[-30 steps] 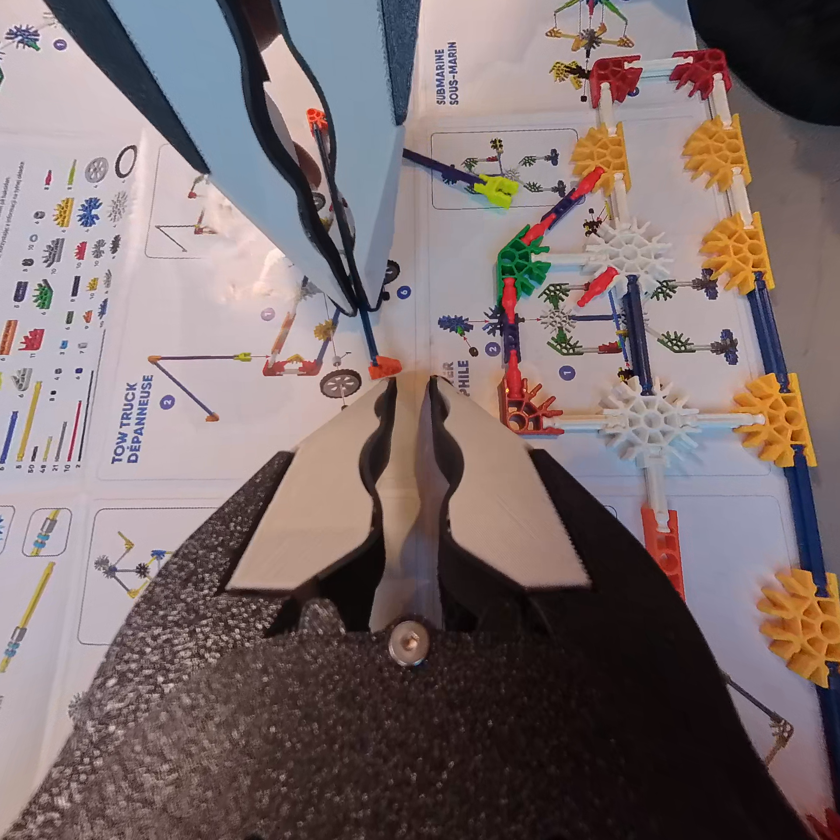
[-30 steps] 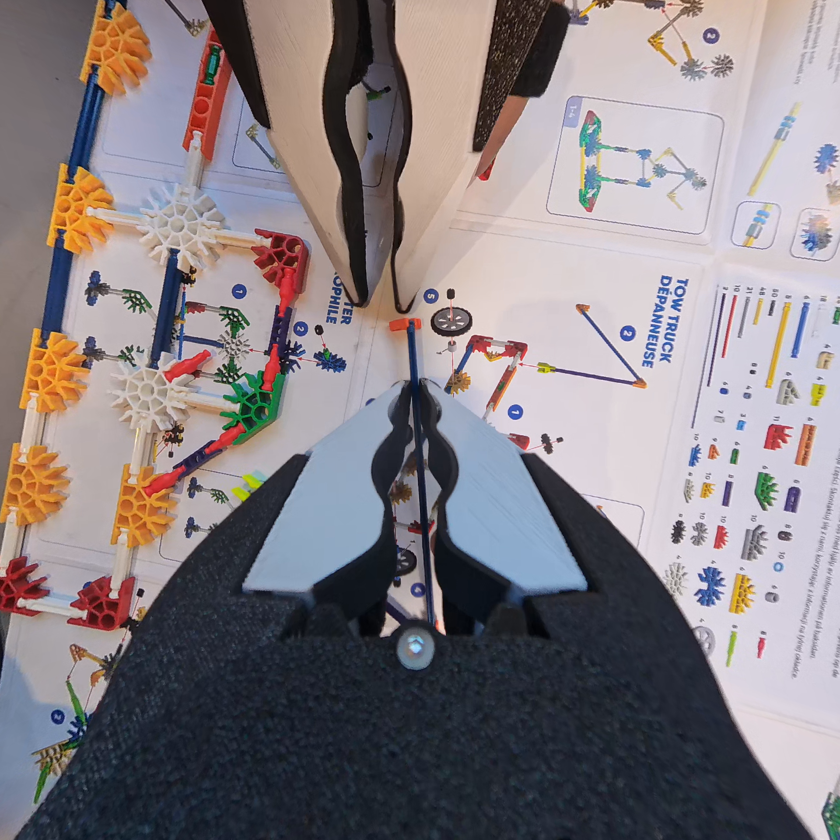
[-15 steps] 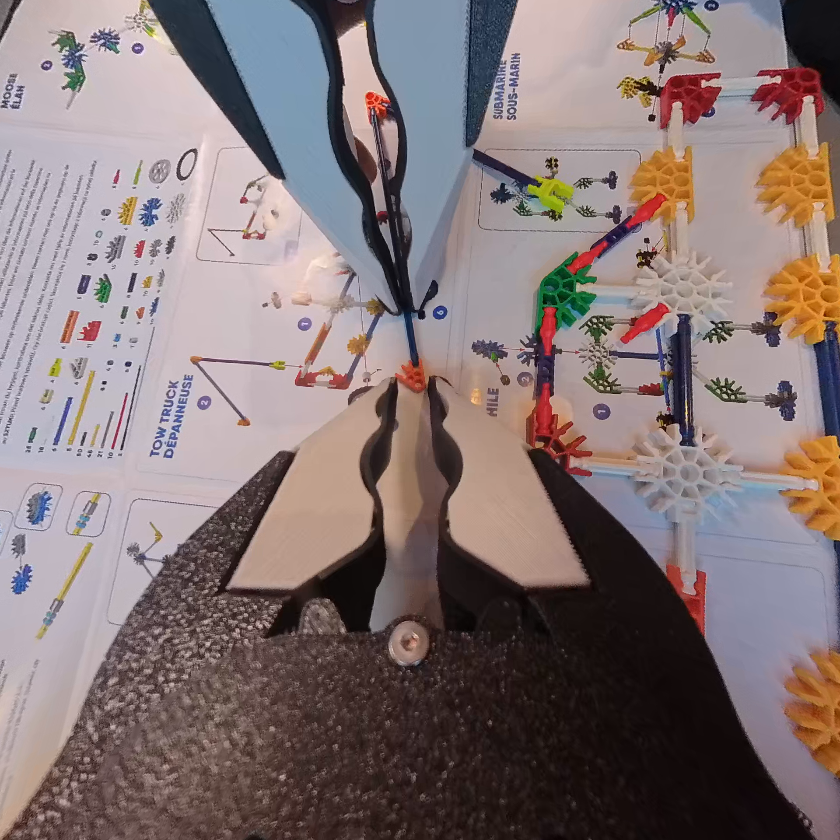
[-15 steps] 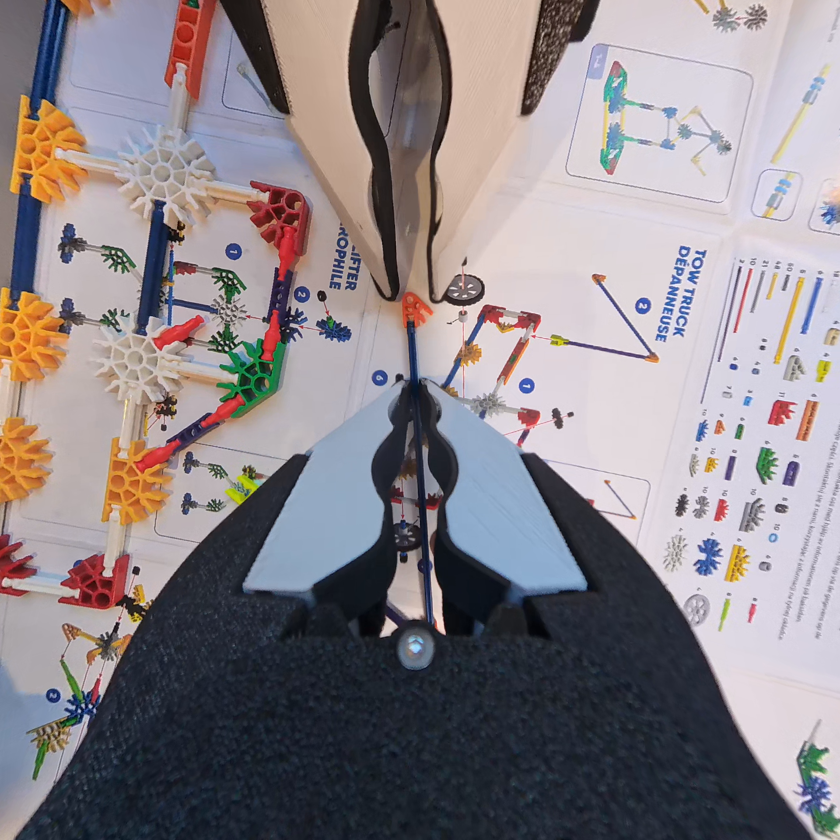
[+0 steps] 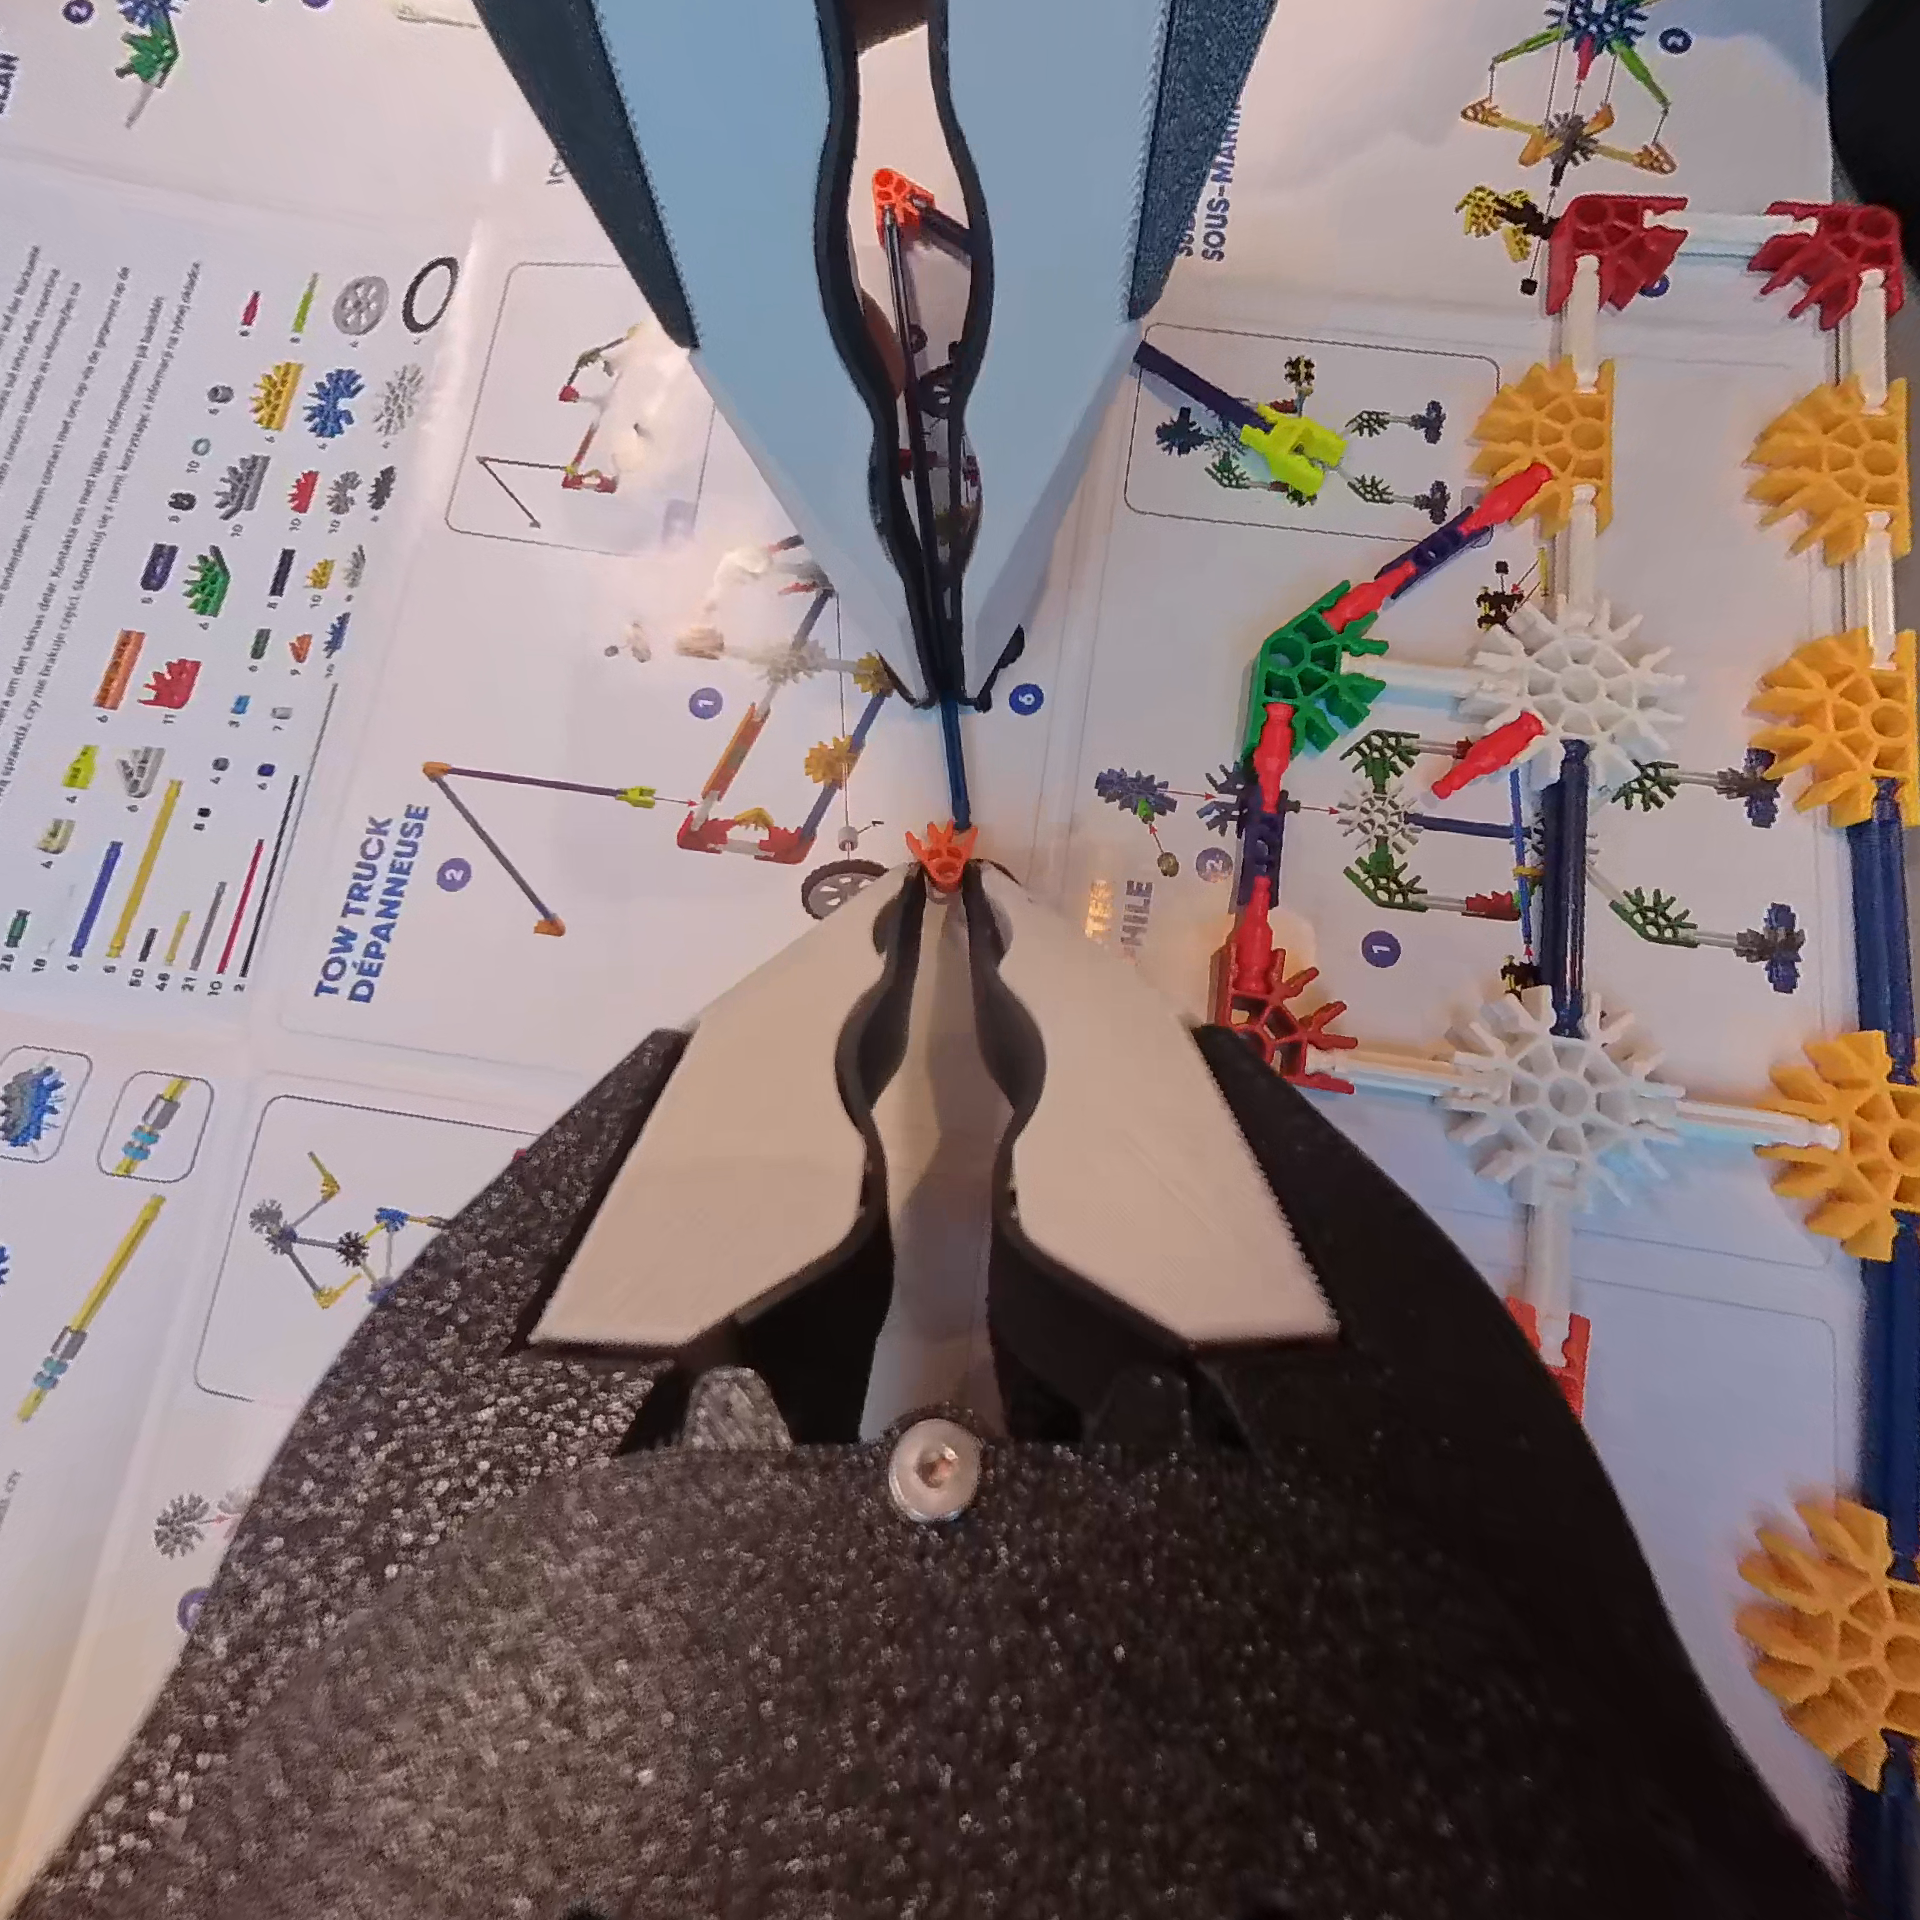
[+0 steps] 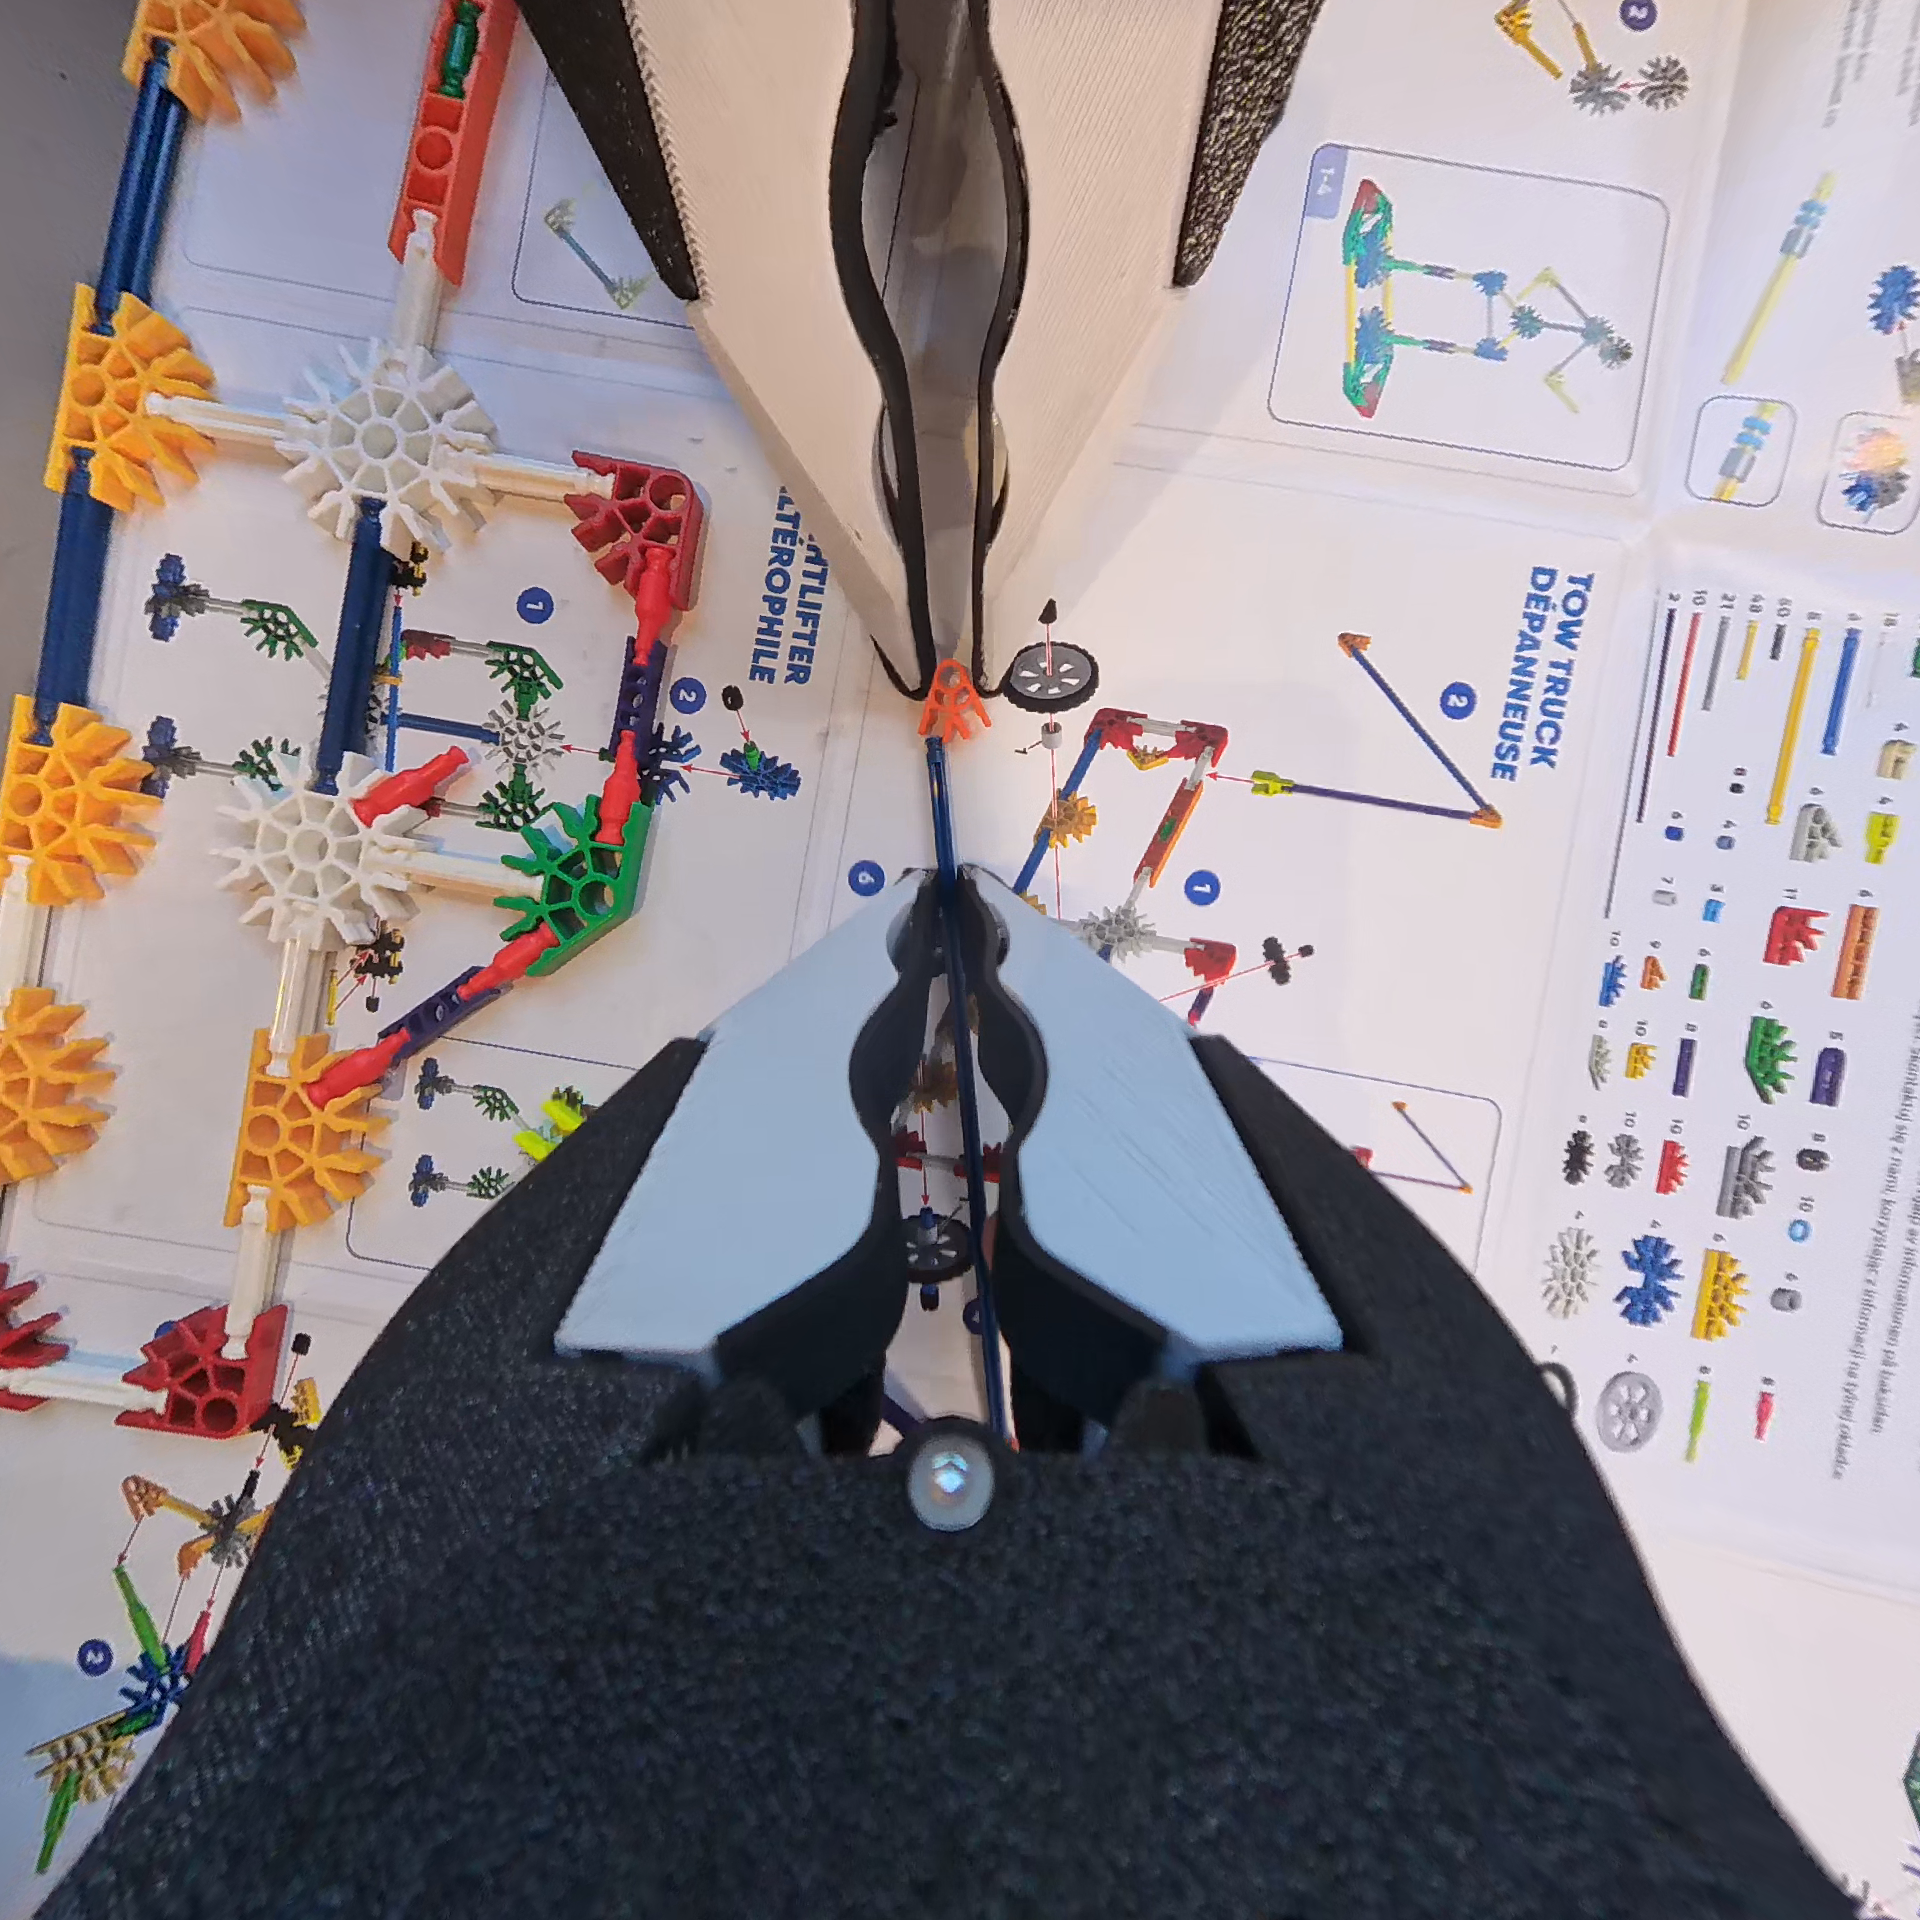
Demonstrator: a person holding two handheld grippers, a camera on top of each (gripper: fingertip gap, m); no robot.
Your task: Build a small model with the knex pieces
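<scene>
The two grippers meet nose to nose over a large printed instruction sheet (image 5: 582,1039) spread flat on the desk. The right gripper (image 6: 943,883), the one with pale blue fingers, is clamped tight on a thin dark blue rod (image 6: 961,1039) that runs lengthwise between its pads and juts out past the tips. At the rod's free end sits a small orange connector (image 6: 951,707). A second orange connector (image 5: 899,197) shows on the rod's far end, back between the right gripper's fingers in the left wrist view.

The left gripper (image 5: 943,883), with cream-coloured fingers, has its jaws almost together, and its tips pinch the near orange connector (image 5: 940,847); the piece sits right in the narrow slot at the fingertips. So the rod bridges the short gap between the two grippers, one holding the shaft and the other its end piece, all of it held just above the sheet.

Off to one side lies a flat built frame (image 5: 1558,686) of white snowflake hubs, yellow fan connectors, red corners, a green connector and blue rods, resting on the sheet and well clear of both grippers. A loose lime-green clip (image 5: 1294,447) lies near it.
</scene>
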